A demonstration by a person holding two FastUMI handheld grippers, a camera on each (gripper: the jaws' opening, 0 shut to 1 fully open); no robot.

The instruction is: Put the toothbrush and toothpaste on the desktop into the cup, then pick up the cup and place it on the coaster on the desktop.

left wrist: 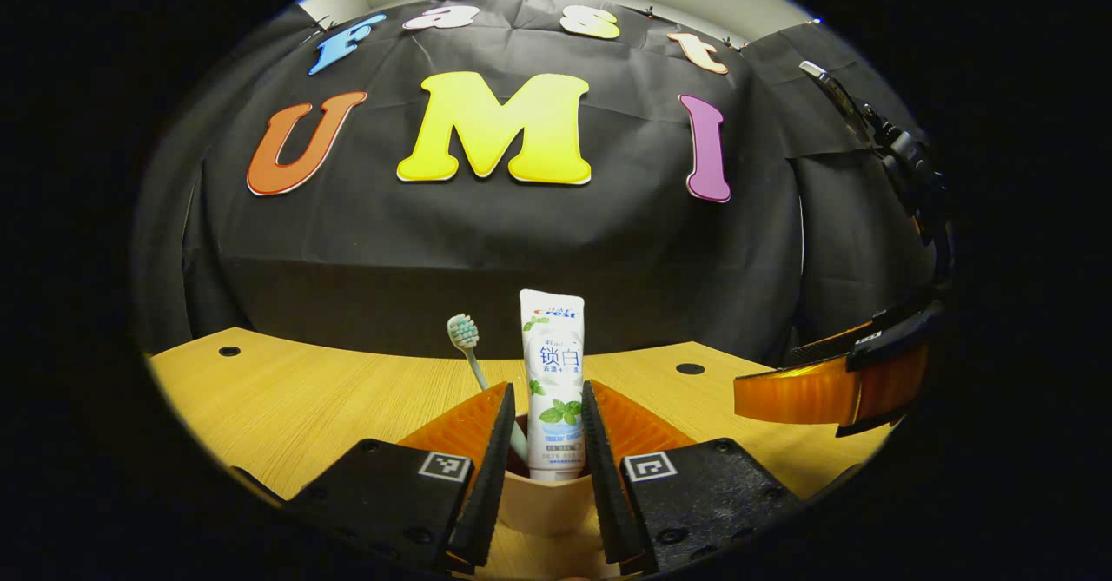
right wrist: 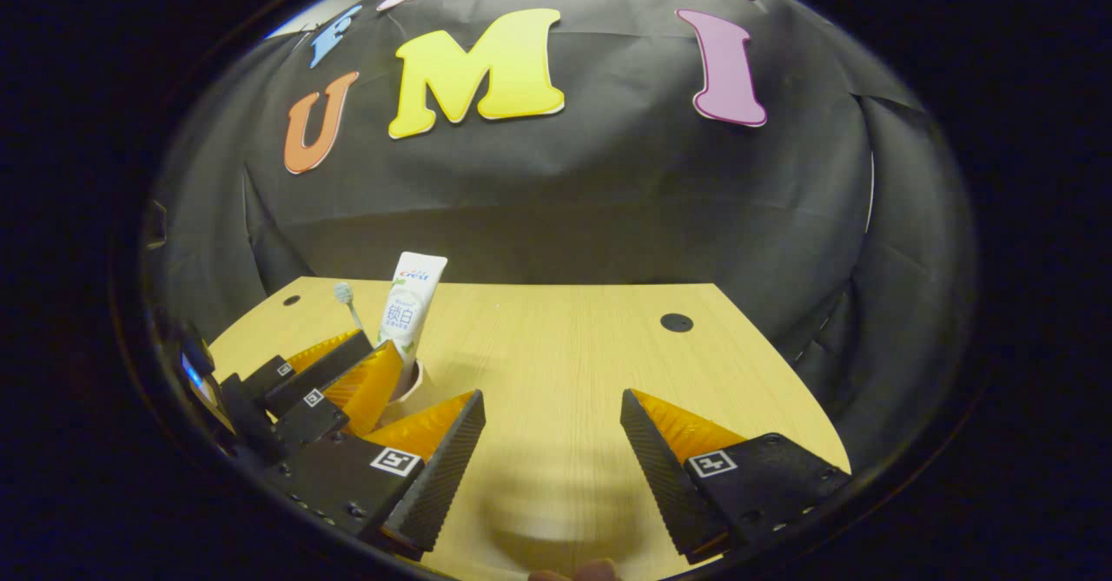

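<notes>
The desktop point(right wrist: 556, 346) spreads pale and woodgrained across both views, with a dark round hole point(right wrist: 676, 322) toward two o'clock in the right gripper view. No coaster can be made out on the stretch of desk in sight, so which way the cup must travel cannot be told from here.

The left gripper point(left wrist: 543, 468) sits at six o'clock of its own view, its two fingers pressed against either side of the cup point(left wrist: 546, 505), which stands upright on the desk straight ahead at twelve o'clock from the claw. It looks clenched on the cup wall. In the right gripper view the same claw lies at nine o'clock, hugging the cup point(right wrist: 407, 383).

The right gripper point(right wrist: 552, 442) is released, fingers spread wide over bare desk with nothing between them. From the left gripper view it hangs off at three o'clock, well apart from the cup.

The toothpaste point(left wrist: 552, 381) stands in the cup, long axis near vertical, crimped end up. The toothbrush point(left wrist: 473, 355) leans beside it toward eleven o'clock, bristle head on top.

My judgement: both items are loaded, and the lift is the step in hand. It falls to the left hand, already on the cup; a level, upright carry should keep the tall tube from tipping out
</notes>
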